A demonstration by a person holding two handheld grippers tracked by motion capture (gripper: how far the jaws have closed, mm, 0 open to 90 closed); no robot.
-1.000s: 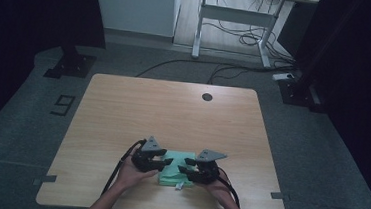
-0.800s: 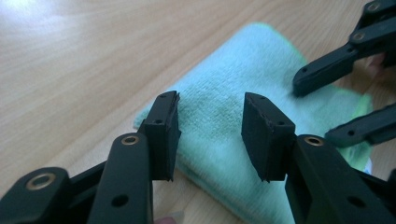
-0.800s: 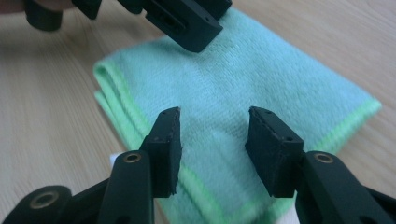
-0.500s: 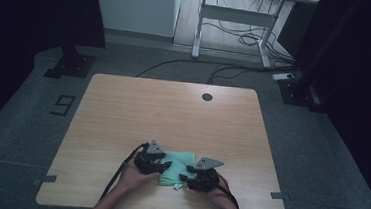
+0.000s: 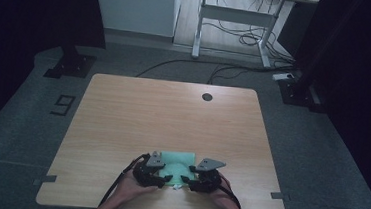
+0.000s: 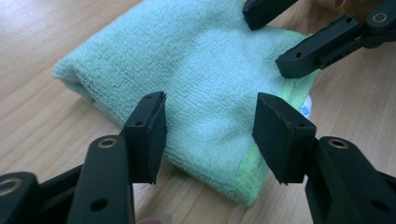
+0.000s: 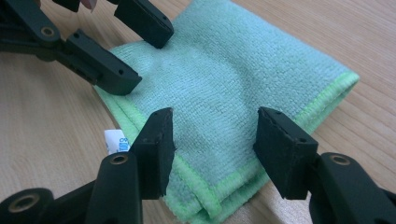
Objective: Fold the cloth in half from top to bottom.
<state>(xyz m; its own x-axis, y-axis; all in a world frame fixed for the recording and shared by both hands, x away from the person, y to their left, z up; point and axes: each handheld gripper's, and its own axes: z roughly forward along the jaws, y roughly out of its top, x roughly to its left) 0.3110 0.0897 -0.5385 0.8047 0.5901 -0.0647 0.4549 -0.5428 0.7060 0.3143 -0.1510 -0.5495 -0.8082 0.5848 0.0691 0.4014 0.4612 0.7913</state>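
cloth [image 5: 178,160] folded, lies flat at near table [image 5: 122,119] edge, between both grippers. left gripper [image 6: 210,135] and right gripper [image 7: 212,140] jaws just been opening, apart over cloth, gripping nothing. risk: pad snags top layer on lift-off, fold springs undone; loose tag [image 7: 116,141] side could drag.

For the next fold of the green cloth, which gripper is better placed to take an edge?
Probably the right. The right gripper has open jaws over the green cloth at its layered, light-green hemmed corner. The left gripper, also open, faces a thicker folded side.
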